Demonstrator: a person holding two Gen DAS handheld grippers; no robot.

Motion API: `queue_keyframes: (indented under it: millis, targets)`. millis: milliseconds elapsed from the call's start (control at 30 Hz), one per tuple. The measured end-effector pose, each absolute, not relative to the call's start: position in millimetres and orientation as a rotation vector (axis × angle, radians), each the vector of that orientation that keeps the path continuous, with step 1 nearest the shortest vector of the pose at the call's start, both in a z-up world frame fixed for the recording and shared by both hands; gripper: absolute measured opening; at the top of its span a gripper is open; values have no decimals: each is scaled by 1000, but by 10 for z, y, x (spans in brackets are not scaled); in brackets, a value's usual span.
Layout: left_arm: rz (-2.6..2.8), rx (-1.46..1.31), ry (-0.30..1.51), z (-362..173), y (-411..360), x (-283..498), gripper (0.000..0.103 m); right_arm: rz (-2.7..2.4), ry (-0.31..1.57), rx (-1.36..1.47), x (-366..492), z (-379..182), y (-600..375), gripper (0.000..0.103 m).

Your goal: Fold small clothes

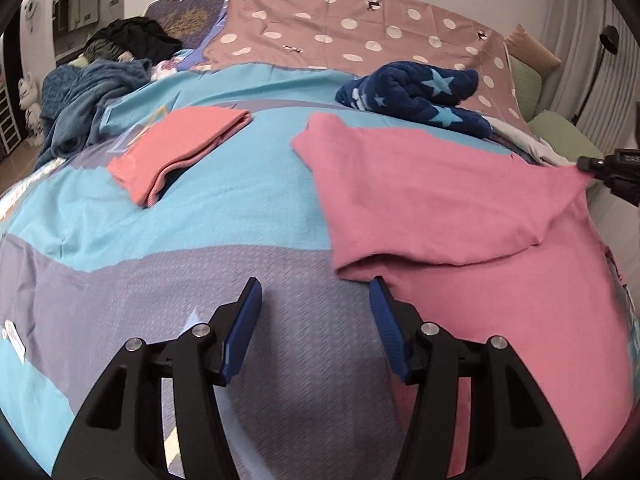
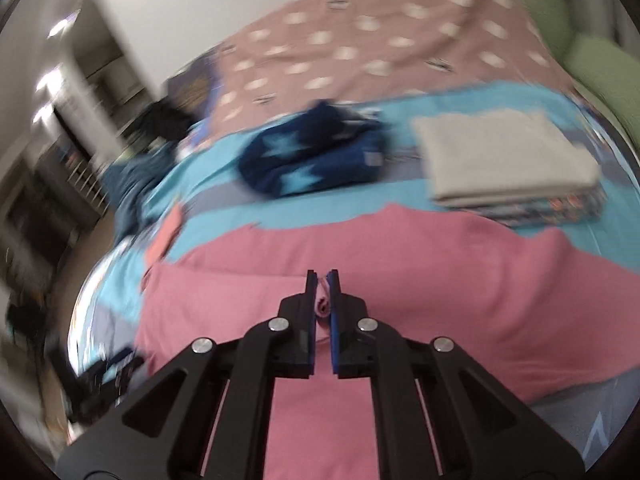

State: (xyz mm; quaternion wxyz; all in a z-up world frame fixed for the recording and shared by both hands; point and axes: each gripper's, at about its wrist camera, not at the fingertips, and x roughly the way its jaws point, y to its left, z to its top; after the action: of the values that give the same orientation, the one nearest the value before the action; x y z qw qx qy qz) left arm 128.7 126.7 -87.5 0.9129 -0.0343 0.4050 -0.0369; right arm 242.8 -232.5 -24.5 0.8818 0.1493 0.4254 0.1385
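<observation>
While the left tongs (image 1: 316, 312) hover apart at the pink garment's (image 1: 440, 200) folded edge on the bed (image 1: 200, 240), the right tongs (image 2: 322, 280) stand clamped on a pinch of its cloth.

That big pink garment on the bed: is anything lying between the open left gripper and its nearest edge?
Nothing visible. The left gripper hangs open over bare bedcover, and the pink garment begins right beside its right-hand finger. The folded salmon piece and the star blanket lie farther back. The right gripper already pinches the garment's other side.
</observation>
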Motion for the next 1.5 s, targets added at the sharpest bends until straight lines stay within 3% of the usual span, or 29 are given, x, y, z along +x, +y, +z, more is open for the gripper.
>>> queue_keyframes:
  millis: [33,67,233,367,500,700,867,967,1000,1167,1233,1300,1500]
  targets:
    - [-82,-56,839,-881,1231,1309,57,271,926,332,2500,-367,-2412,27]
    - [-82,-41,846,-890,1202,1327,57,228,949,339,2522,-482,-2490,34]
    - [-81,-26,866,-917,1169,1361,57,220,992,372,2346,-781,-2750,42]
    - [-51,-16,860,-908,1150,1376,57,250,998,245,2185,-827,-2672,43]
    - [-54,-15,734,-582,1008,1253,57,246,982,120,2224,-836,-2504,43]
    - [-319,115,634,-108,136,1317,54,228,933,66,2613,-786,-2273,45]
    - [-462,227,717,-330,-715,1799,41,232,907,122,2872,-761,-2300,47]
    - [-518,206,821,-632,-1053,2145,21,243,892,166,2893,-792,-2418,48]
    - [-543,193,838,-689,-1086,2205,14,239,888,196,2878,-807,-2512,48]
    - [-606,213,854,-883,-1278,2335,14,302,900,277,2614,-758,-2823,46]
    - [-616,181,864,-912,-1241,2372,14,376,933,295,2525,-764,-2854,24]
    - [-609,133,872,-908,-1175,2409,14,427,999,313,2490,-852,-2821,18]
    - [-536,52,869,-920,-977,2466,14,406,1001,314,2598,-981,-2676,18]
